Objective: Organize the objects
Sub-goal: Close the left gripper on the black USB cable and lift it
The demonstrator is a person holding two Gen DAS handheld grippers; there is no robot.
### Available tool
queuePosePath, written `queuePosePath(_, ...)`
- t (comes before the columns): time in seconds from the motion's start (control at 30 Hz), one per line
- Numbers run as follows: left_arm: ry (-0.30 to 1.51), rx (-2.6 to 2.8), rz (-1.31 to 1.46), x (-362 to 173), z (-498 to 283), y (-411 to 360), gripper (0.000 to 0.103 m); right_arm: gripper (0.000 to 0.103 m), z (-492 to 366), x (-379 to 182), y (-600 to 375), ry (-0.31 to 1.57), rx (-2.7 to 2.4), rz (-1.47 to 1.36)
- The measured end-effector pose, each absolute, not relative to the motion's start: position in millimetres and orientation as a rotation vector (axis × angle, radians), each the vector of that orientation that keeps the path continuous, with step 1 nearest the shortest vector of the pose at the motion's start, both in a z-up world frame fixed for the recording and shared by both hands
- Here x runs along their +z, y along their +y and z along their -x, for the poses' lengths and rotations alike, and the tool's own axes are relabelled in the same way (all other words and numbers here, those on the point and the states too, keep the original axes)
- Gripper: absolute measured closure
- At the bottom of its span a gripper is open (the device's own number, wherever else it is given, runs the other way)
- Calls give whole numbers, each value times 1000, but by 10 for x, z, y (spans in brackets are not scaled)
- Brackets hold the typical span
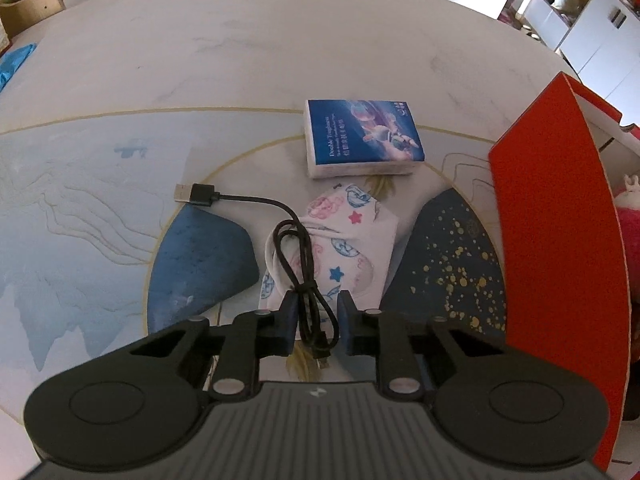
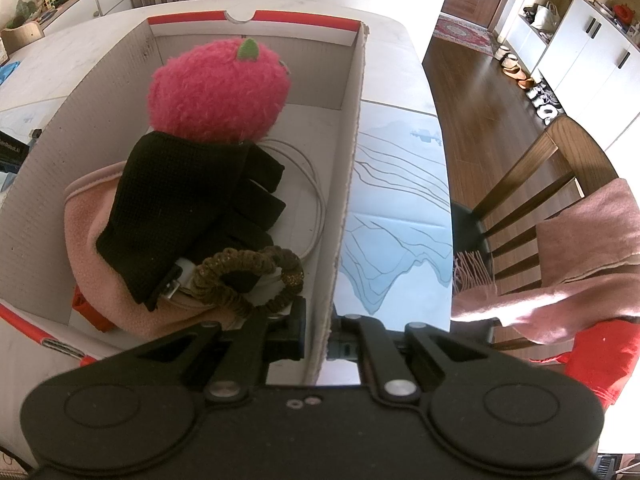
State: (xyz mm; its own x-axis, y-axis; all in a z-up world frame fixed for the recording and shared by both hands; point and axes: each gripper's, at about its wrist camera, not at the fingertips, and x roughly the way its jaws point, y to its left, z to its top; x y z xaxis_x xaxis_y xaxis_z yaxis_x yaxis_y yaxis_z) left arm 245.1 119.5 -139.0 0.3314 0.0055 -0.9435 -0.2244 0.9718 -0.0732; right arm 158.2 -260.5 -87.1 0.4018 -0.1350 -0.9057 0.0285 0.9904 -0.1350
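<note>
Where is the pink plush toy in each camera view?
Left wrist view: only a sliver of the pink plush toy shows at the far right edge, past the red wall of the box.
Right wrist view: it sits big in the upper middle, inside the box, with a black glove lying against its near side.
Shared landmark: the red and white box.

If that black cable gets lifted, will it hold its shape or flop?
Probably flop: the black cable lies in loose thin loops over the patterned cloth. Its free USB plug would likely dangle and swing. It looks light.
</note>
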Motion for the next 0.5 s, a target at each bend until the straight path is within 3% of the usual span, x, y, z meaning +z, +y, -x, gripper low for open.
queuePosePath(0.2, 1198, 143, 203, -1340, -2390, 1252, 90, 97, -1579, -872, -2612, 1153, -103, 103)
queuePosePath(0.23, 1193, 142, 207, -1324, -2376, 1264, 98, 97, -1581, -869, -2610, 1152, -103, 104)
queuePosePath(0.5, 1136, 91, 236, -1100, -2220, 1360, 99, 97, -1601, -866, -2587, 1152, -104, 105)
